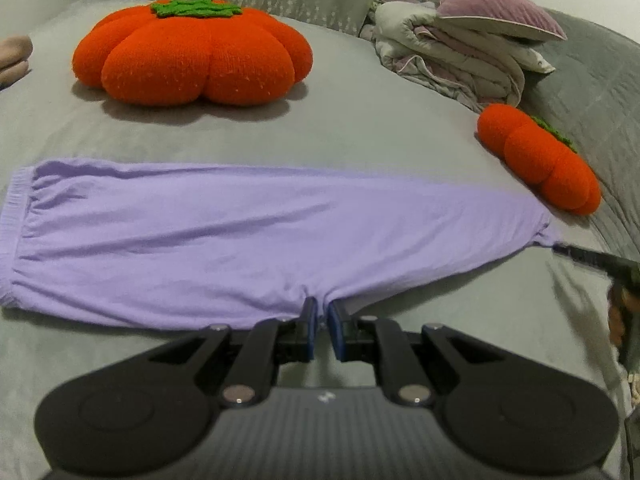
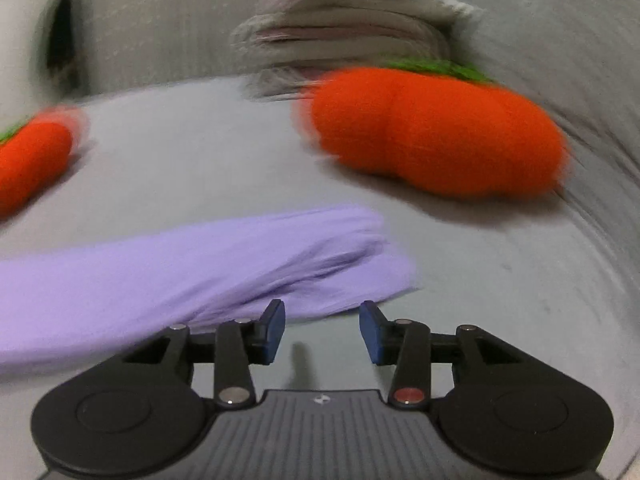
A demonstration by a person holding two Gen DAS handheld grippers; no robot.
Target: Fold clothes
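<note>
Lilac trousers (image 1: 240, 232) lie flat across the grey bed, folded lengthwise, with the elastic waistband (image 1: 16, 200) at the left and the leg ends at the right. My left gripper (image 1: 322, 308) is shut on their near edge at the crotch, where the cloth puckers between the blue pads. In the blurred right wrist view the leg ends (image 2: 352, 264) lie just beyond my right gripper (image 2: 322, 312). It stands open with only bedsheet between its fingers. One of its dark fingers (image 1: 588, 258) shows beside the leg end in the left wrist view.
A big orange pumpkin cushion (image 1: 192, 48) sits behind the trousers and a smaller one (image 1: 540, 160) (image 2: 436, 132) at the right. A stack of folded bedding with a mauve pillow (image 1: 460, 52) stands at the back right. Part of a person (image 1: 14, 56) shows at the left edge.
</note>
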